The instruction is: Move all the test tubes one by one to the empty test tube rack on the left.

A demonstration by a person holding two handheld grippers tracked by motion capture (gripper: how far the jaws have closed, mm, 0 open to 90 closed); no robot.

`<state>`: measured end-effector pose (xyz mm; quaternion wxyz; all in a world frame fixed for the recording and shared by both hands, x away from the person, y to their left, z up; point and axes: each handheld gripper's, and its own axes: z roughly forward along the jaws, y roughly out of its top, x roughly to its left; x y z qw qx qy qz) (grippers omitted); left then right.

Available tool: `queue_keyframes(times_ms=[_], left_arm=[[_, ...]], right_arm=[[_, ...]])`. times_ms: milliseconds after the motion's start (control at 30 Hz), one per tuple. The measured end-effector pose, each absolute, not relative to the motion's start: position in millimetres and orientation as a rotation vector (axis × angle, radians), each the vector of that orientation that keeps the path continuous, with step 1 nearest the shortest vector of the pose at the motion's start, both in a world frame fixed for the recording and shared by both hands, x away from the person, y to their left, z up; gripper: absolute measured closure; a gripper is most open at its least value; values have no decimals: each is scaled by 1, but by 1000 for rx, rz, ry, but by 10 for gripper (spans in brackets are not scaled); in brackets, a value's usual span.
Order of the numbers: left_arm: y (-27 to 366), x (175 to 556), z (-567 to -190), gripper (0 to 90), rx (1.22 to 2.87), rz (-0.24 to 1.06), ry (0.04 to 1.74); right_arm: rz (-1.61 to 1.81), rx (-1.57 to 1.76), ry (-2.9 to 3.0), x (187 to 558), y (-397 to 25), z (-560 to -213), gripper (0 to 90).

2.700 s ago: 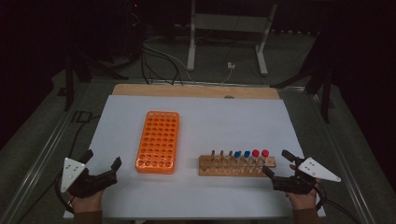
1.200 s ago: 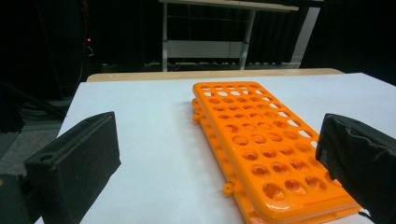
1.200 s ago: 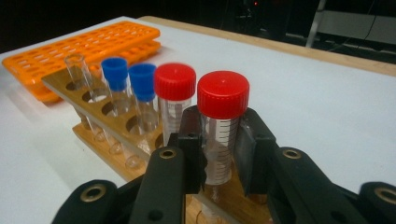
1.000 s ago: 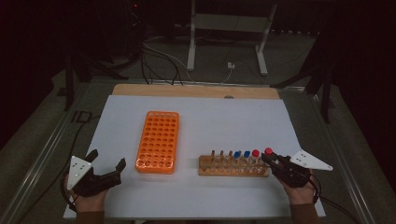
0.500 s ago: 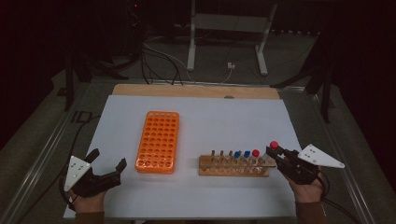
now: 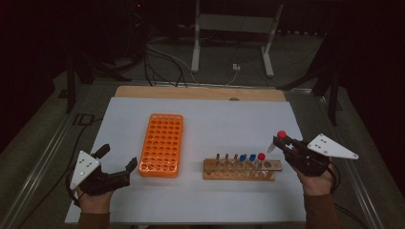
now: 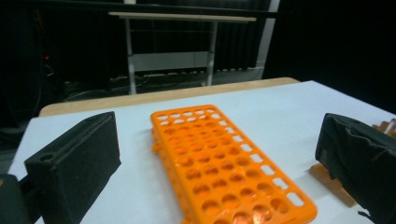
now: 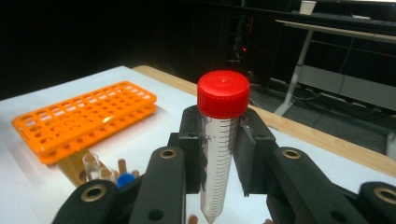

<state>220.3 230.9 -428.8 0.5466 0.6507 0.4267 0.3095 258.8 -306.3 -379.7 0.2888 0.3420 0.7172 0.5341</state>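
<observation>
High view: right gripper (image 6: 282, 141) clamped a red-capped tube (image 6: 277, 140) lifted beside the wooden rack (image 6: 241, 168); orange rack (image 6: 162, 144) sat empty, left gripper (image 6: 117, 162) open beside it.

Black tongs (image 6: 281, 143), white 3-cornered plates, brown sleeves

The orange rack (image 7: 229, 170) runs off the left gripper view's bottom edge; beside it, the wooden rack (image 7: 385, 126) is mostly hidden behind a jaw.

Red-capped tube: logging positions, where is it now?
The red-capped tube is clamped in the right tongs, lifted just right of the wooden rack.
</observation>
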Motion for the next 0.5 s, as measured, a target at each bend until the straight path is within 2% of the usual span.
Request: queue_keyframes(times_ms=[500], left_arm=[[182, 246, -418, 13, 1576, 608, 903]], right_arm=[[1486, 839, 2014, 282, -248, -376, 745]])
